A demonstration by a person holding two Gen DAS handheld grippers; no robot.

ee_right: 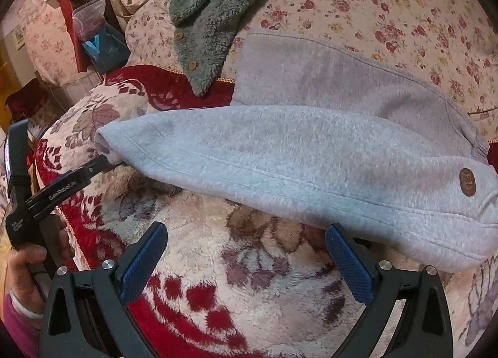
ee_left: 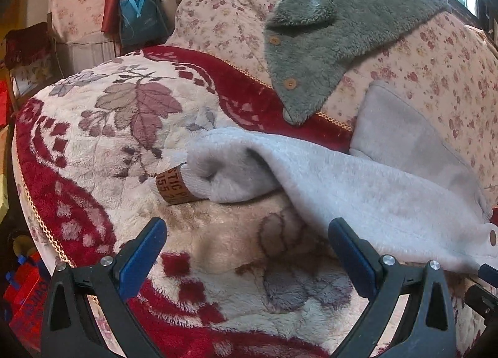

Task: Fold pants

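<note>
Pants: grey fleece pants (ee_right: 311,152) folded over on floral blanket (ee_right: 249,264).
Left tool (ee_left: 247,249): wide, empty.
Right tool (ee_right: 246,252): wide, empty.

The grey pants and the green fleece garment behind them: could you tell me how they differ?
The grey pants are pale with a fine nap, lying across the red floral blanket; the green fleece garment is darker, shaggier, draped over the floral cushion. The pants carry a brown patch, the garment wooden buttons. Both are soft.

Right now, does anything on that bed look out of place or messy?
The grey pants lie only half folded, the cuff end bunched with a brown label poking out. A green fleece garment sprawls unfolded behind them.
</note>
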